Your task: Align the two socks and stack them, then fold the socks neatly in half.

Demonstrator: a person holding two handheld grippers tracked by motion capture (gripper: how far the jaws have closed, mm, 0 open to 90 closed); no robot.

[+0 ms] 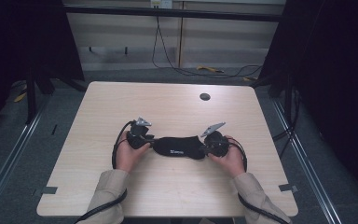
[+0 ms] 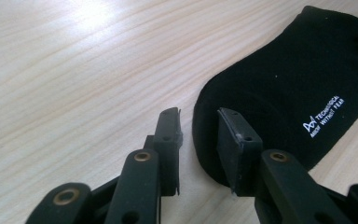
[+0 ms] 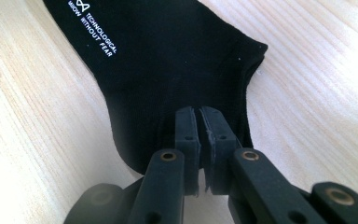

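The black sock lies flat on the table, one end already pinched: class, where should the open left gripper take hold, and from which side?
Grip the sock by its rounded free end, coming in low from the left gripper's side; that edge already lies between its open jaws.

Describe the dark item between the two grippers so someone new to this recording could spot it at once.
Start at the light wooden table and look at its near middle, between the person's two hands. There a black sock lies flat, stretched sideways from the left gripper, whose jaws stand apart at its rounded end, to the right gripper, clamped on its other end. Small white lettering on its side marks it.
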